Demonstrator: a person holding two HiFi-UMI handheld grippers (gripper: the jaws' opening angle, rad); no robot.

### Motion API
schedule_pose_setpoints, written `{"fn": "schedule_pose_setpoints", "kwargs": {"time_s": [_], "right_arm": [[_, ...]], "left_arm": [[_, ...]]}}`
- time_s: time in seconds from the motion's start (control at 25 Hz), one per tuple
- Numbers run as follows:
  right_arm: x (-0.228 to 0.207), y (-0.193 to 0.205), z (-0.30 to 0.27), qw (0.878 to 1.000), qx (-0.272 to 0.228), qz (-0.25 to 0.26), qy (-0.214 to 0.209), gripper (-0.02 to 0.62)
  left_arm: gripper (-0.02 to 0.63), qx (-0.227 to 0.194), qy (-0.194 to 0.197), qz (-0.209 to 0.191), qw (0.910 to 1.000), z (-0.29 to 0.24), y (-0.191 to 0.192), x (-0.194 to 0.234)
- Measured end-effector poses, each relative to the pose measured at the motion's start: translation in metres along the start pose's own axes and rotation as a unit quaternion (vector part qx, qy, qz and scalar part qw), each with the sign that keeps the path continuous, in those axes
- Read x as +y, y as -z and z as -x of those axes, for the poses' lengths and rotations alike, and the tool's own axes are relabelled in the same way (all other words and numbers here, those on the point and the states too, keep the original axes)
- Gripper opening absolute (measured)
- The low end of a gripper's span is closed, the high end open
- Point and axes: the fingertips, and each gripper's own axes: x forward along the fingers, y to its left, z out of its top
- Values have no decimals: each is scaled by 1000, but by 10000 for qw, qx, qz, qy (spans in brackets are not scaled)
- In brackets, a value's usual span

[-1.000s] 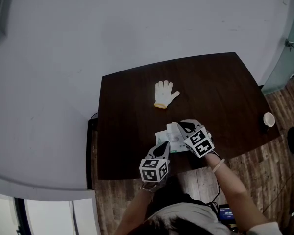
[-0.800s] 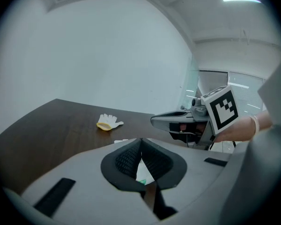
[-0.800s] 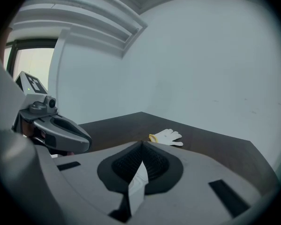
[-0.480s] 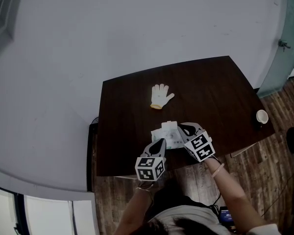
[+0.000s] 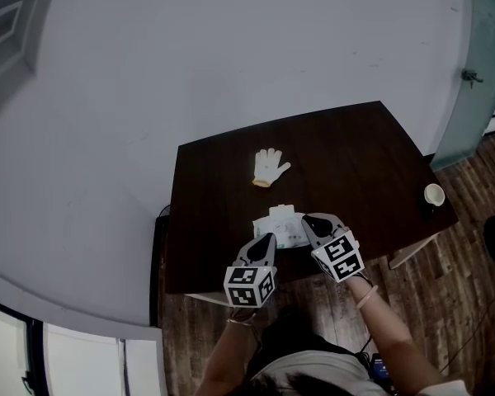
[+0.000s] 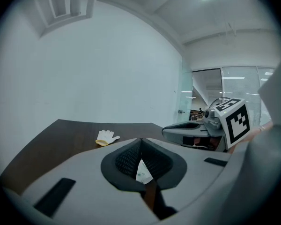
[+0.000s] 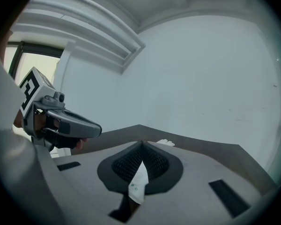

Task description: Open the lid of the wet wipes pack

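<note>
Most of the pack (image 5: 282, 223) is hard to read. In the head view it is a pale patch over the near part of the table (image 5: 355, 155), its near corners covered by the two tools. Whether its lid is up or down cannot be made out, nor whether it rests on the wood or hangs just clear of it.

The left gripper (image 5: 269, 237) has its jaws pinched together on a thin white edge of the pack; its own view shows only that sliver, with small green print, wedged between the dark pads. The right gripper (image 5: 307, 219) is likewise clamped narrow on another white edge of the pack, the rest of which lies below its view. Each tool shows in the other's view, close alongside.

The person's forearms run off the bottom of the head view.

A glove (image 5: 269, 166) lies flat farther back on the table, well apart from the pack; in the right gripper view only its fingertips peek over the jaws. A cup (image 5: 433, 194) stands at the table's right edge; what it holds is too small to tell.
</note>
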Motion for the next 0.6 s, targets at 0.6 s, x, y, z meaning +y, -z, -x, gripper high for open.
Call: {"fn": "schedule_pose_setpoints", "kwargs": {"time_s": [0.6], "right_arm": [[24,-17,59,9990,-323,20,324,6]], "left_arm": [[18,-288,-52,-355,9989,49,-26,-33]]}}
